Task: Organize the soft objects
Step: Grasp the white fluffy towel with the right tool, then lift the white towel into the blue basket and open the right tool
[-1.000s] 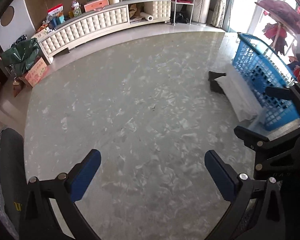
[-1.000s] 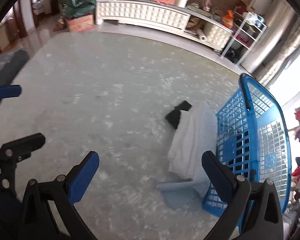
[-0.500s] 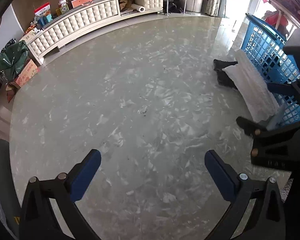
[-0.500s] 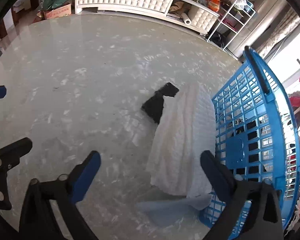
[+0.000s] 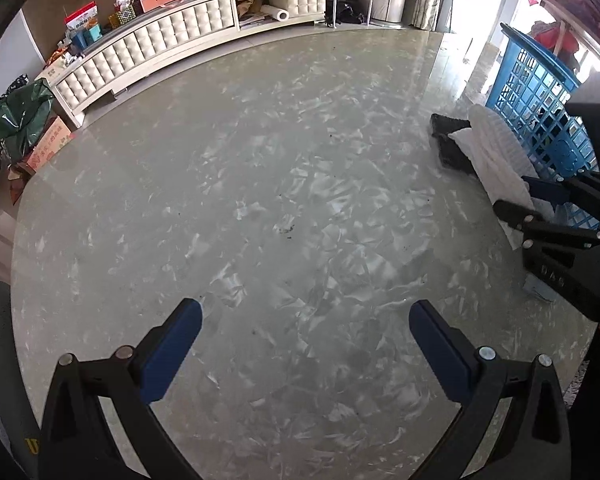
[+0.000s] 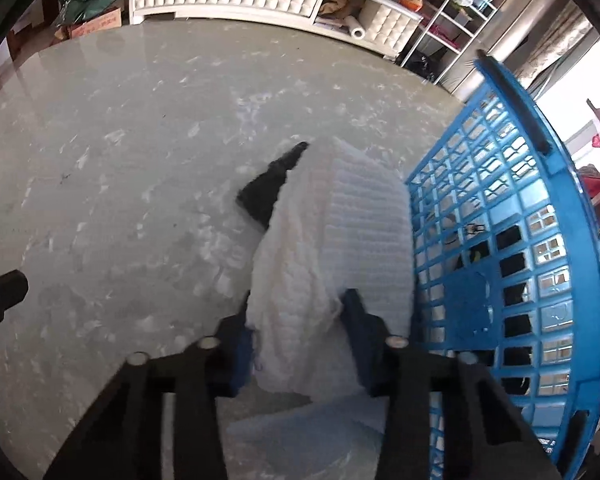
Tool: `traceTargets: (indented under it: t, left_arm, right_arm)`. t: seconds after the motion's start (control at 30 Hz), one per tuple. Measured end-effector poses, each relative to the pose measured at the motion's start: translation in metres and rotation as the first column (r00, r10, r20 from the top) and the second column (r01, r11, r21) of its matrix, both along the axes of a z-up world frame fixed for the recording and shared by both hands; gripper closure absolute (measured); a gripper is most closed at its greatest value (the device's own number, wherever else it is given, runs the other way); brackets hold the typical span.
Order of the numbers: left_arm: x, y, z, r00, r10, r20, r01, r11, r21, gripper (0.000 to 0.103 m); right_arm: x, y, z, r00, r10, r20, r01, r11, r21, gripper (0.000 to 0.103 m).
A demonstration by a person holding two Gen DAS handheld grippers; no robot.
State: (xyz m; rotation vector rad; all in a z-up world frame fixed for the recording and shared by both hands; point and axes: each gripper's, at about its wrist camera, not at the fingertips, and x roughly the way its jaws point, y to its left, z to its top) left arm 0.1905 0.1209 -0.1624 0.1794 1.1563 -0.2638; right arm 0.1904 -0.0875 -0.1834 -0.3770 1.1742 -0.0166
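Observation:
A white knitted cloth (image 6: 340, 240) lies heaped against the side of a blue plastic basket (image 6: 500, 200), over a black cloth (image 6: 268, 196) and a pale blue cloth (image 6: 308, 428). My right gripper (image 6: 298, 320) is closing its jaws, and the near end of the white cloth is bunched between the pads. In the left wrist view the right gripper (image 5: 528, 200) reaches onto the white cloth (image 5: 496, 152), beside the basket (image 5: 532, 92) and the black cloth (image 5: 448, 148). My left gripper (image 5: 306, 344) stands open over the bare marbled surface, holding nothing.
A white tufted cabinet (image 5: 160, 52) with boxes and clutter runs along the far wall. A green bag (image 5: 16, 116) and a cardboard box sit at the far left. A wire shelf rack (image 6: 448, 20) stands at the far right. Dark items lie inside the basket.
My right gripper came down onto the white cloth and its jaws went from wide open to pinching the cloth's near end. The left gripper sank a little and stayed open.

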Motion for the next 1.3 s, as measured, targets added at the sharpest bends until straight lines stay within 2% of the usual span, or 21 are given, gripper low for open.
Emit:
traceTargets:
  t: [0.07,0.17,0.43,0.83,1.13,1.3]
  left_arm:
    - [0.000,0.000,0.001,1.000,0.000,0.003,0.000,1.000,-0.009,0.000]
    - [-0.002,0.001,0.009,1.000,0.000,0.013,0.000,0.999,-0.040,0.000]
    - [-0.011,0.001,0.032,0.998,-0.010,0.058,0.014,0.998,-0.069,0.000]
    - [-0.048,-0.007,0.083,0.991,-0.007,0.134,0.018,0.997,-0.079,0.000]
    - [-0.076,-0.027,0.115,0.982,-0.032,0.184,0.046,0.996,-0.076,0.000]
    - [-0.083,-0.039,0.127,0.981,-0.046,0.190,0.065,0.994,-0.093,0.000]
  right_arm:
    - [-0.002,-0.002,0.001,1.000,0.007,0.013,-0.007,1.000,0.003,0.083]
    - [-0.008,-0.001,0.006,0.999,0.031,0.027,-0.031,0.999,0.013,0.087]
    - [-0.029,0.003,0.026,0.997,0.065,0.032,-0.068,0.994,0.083,0.088]
    - [-0.069,0.017,0.090,0.990,0.124,0.070,-0.134,0.978,0.162,0.089]
    - [-0.101,-0.003,0.140,0.974,0.169,0.153,-0.199,0.958,0.207,0.089]
    - [-0.115,-0.022,0.158,0.963,0.190,0.190,-0.230,0.949,0.215,0.089]
